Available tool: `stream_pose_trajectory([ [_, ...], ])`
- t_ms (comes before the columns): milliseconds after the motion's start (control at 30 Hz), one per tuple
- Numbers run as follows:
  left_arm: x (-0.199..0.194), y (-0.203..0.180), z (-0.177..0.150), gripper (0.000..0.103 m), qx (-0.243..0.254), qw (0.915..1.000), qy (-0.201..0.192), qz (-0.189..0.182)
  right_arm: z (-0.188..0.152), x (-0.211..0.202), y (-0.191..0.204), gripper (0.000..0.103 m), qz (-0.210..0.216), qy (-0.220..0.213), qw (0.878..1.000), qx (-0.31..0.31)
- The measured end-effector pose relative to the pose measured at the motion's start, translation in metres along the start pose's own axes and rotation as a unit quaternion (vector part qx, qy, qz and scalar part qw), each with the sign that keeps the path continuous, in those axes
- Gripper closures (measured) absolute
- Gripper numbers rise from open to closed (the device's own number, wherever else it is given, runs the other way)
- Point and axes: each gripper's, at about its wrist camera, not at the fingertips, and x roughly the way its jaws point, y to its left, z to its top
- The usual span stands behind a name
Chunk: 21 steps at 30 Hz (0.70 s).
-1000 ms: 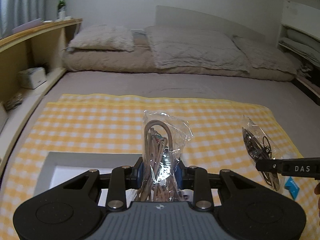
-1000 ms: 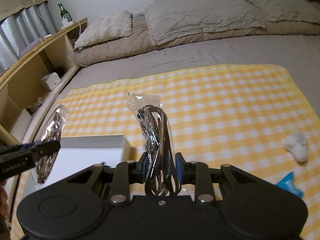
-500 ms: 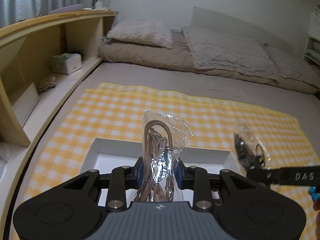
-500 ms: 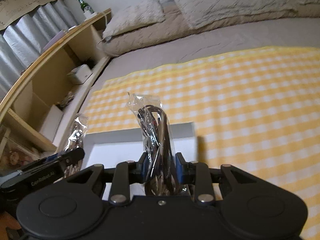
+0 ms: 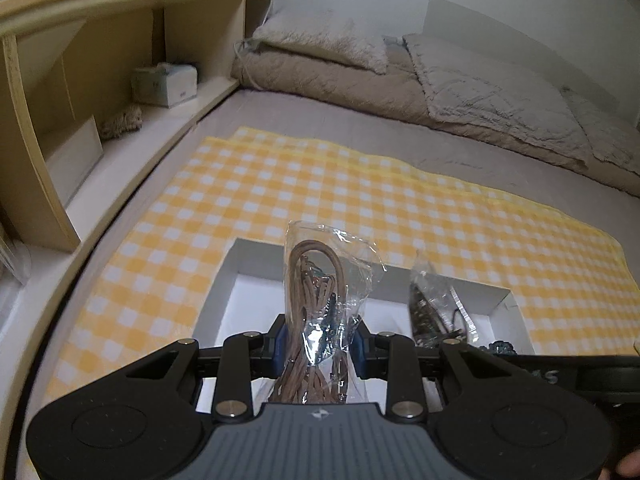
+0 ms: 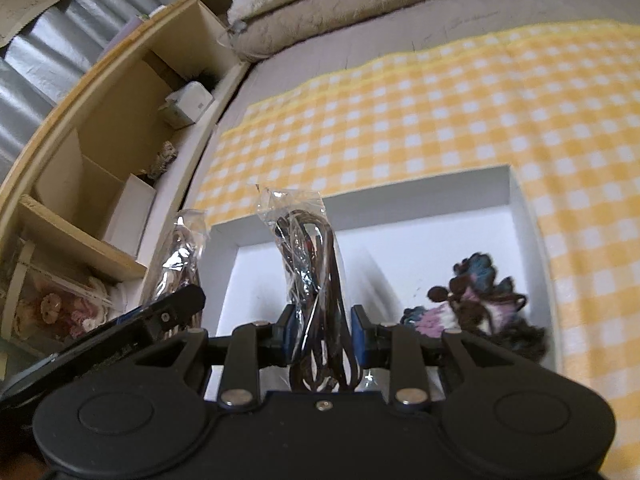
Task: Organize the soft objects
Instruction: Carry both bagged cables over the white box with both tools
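Left wrist: left claw (image 5: 319, 346) clamped on bag of tan cords (image 5: 320, 300), upright over white box (image 5: 256, 258) on checked cloth (image 5: 360, 196); bag of dark cords (image 5: 434, 312) at 3 o'clock.

Right wrist: right claw (image 6: 324, 334) clamped on bag of dark cords (image 6: 310, 268) above box (image 6: 420, 200); yarn clump (image 6: 476, 308) inside at 3 o'clock; left claw's bag (image 6: 178, 258) at 9 o'clock.

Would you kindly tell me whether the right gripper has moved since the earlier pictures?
Yes. The right gripper, clamping its bagged dark cord, has come leftward from the checked cloth to over the white box.
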Motion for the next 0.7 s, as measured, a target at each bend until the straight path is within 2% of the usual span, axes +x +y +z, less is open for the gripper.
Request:
stream_pose_trajectory([
  [200, 0.028, -0.002, -0.001, 0.07, -0.014, 0.9992, 0.036, -0.012, 0.0, 0.033, -0.012, 0.074, -0.031, 0.02, 0.999, 0.026],
  [300, 0.04, -0.006, 0.0, 0.07, -0.016, 0.9986, 0.045, -0.022, 0.004, 0.035, -0.015, 0.074, -0.062, 0.005, 0.998, 0.012],
  [400, 0.051, -0.01, 0.002, 0.07, -0.029, 0.9972, 0.057, -0.039, 0.008, 0.034, -0.019, 0.073, -0.07, -0.003, 0.997, 0.012],
  [467, 0.057, -0.013, 0.001, 0.069, -0.033, 0.996, 0.066, -0.049, 0.01, 0.035, -0.019, 0.069, -0.066, 0.004, 0.998, 0.012],
  [500, 0.059, -0.013, 0.001, 0.068, -0.035, 0.9959, 0.069, -0.047, 0.011, 0.034, -0.02, 0.06, -0.062, 0.01, 0.998, 0.015],
  [533, 0.062, -0.013, 0.001, 0.067, -0.036, 0.9956, 0.074, -0.045, 0.012, 0.032, -0.021, 0.058, -0.053, 0.015, 0.998, 0.02],
  [600, 0.065, -0.013, -0.001, 0.06, -0.038, 0.9949, 0.083, -0.044, 0.015, 0.027, -0.024, 0.052, -0.047, 0.02, 0.998, 0.029],
  [700, 0.067, -0.012, -0.004, 0.047, -0.039, 0.9944, 0.089, -0.042, 0.02, 0.018, -0.027, 0.049, -0.033, 0.016, 0.999, 0.035],
])
